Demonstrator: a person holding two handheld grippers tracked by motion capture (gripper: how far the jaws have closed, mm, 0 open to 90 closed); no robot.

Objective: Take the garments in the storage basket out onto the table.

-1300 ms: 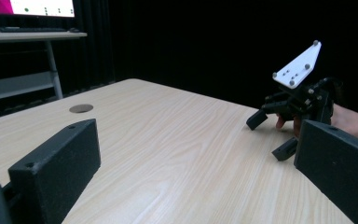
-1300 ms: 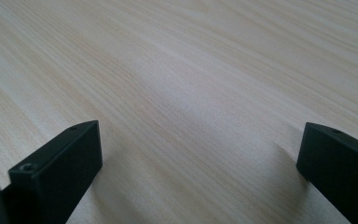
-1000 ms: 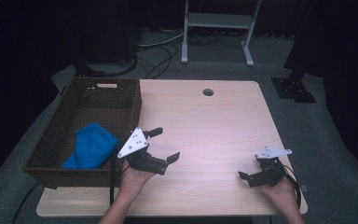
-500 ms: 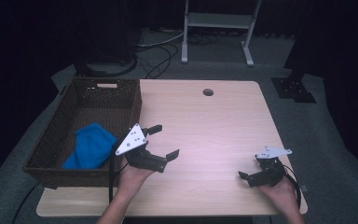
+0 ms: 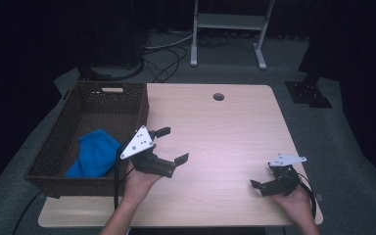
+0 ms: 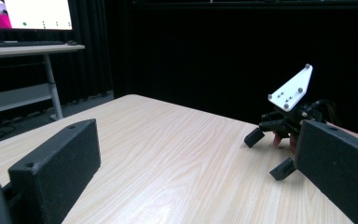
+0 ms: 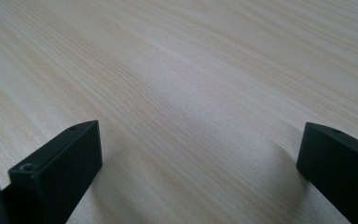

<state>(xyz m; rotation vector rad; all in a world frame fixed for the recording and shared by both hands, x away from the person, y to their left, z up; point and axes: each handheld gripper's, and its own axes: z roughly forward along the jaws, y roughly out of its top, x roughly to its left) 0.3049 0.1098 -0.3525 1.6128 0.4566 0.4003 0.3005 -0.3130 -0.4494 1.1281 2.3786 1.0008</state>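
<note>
Standing wide open and empty, the left claw hovers beside the basket at the surface's left edge, the blue cloth inside; the right claw, likewise agape, rests near the front right corner. Stowing appears complete.

The person's 2 forearms are bare, with no sleeve at the wrists. Each hand carries a matte black gripper with 2 blocky, rectangular jaws. The left gripper bears a pale grey 3-cornered plate on top, dotted with small dark screw holes, and a black cable trails from it in a loop past the wrist. The right gripper has a like grey plate, studded with screws at its corners, and a black cable curling round the right hand. Each jaw block shows a small round screw recess near its end.
</note>
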